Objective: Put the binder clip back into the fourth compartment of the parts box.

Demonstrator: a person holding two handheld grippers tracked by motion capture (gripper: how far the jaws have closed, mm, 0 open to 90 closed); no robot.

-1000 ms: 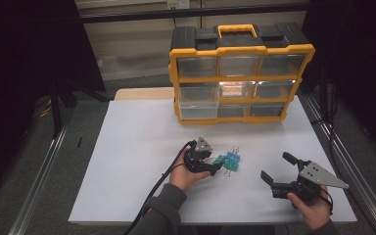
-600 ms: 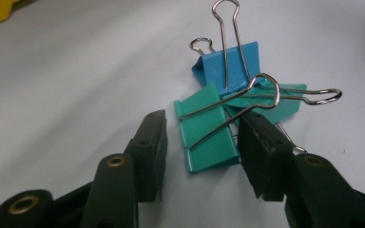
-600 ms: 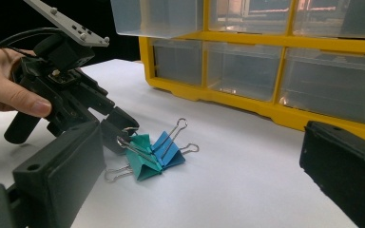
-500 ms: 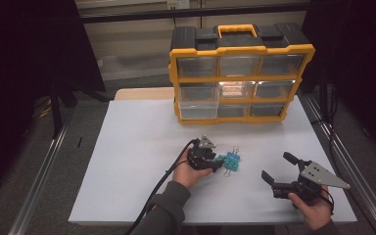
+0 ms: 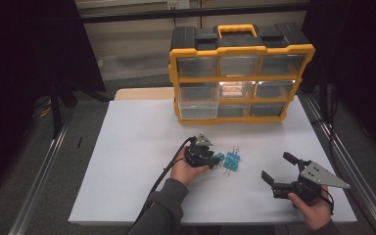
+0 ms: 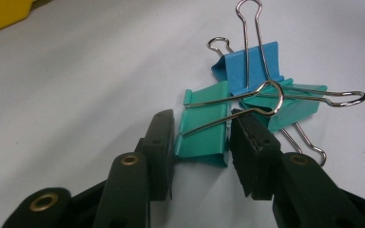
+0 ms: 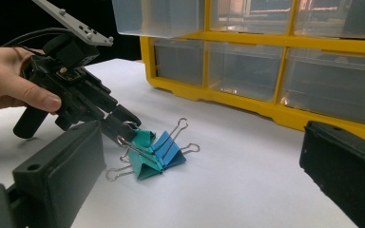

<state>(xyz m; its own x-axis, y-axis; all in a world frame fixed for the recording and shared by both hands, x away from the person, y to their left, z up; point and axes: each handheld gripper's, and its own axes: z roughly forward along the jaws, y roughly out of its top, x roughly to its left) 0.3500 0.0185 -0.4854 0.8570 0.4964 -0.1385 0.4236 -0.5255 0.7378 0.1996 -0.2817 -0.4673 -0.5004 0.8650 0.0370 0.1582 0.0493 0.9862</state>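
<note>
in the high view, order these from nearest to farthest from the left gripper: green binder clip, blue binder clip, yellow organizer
From the left gripper:
1. green binder clip, at its jaws, just right of it.
2. blue binder clip, right of the green one.
3. yellow organizer, at the table's far edge.

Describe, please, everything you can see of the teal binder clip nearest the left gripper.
The teal binder clip is a folded body that looks like painted metal, with two silver wire handles. It lies on the white table, against a second teal clip and a blue clip. It sits between the left gripper fingers, which have just been closing; whether they press it yet is unclear.
</note>
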